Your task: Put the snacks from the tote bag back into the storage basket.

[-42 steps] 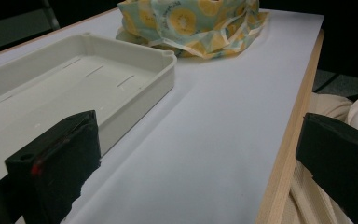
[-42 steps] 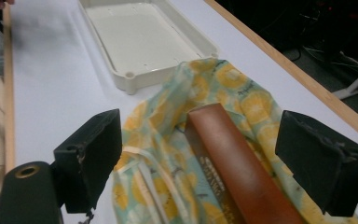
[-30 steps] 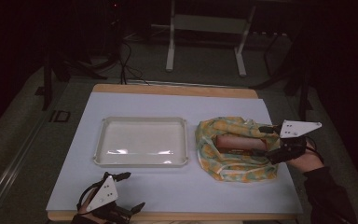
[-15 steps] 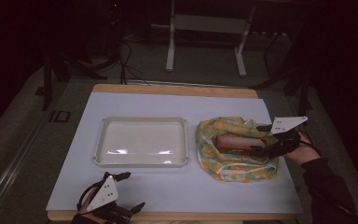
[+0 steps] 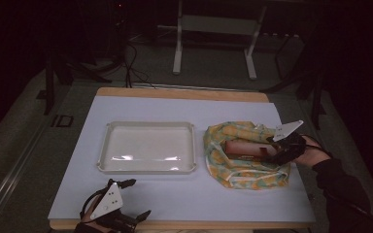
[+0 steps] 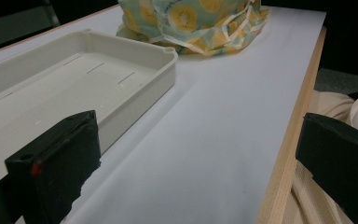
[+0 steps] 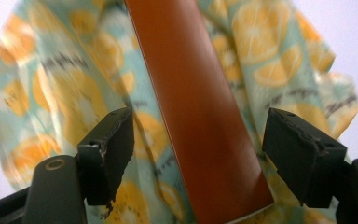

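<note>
The right gripper (image 5: 268, 149) hangs spread over a brown bar (image 7: 200, 116) lying in the lemon-print bag (image 5: 243, 155) — beside the white tray (image 5: 148, 167). The left gripper (image 5: 126, 199), agape, sits near the table's (image 5: 223, 194) front edge.

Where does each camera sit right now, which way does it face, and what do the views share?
High view: above the person's table edge, looking forward and down; both hands, left gripper, right gripper.
Left gripper view: low at the near edge, looking across the white rectangular plastic tray; open black jaws, pale sleeve.
Right gripper view: straight over the flat reddish-brown bar, jaws astride it.
Shared: the crumpled citrus-print fabric.
</note>
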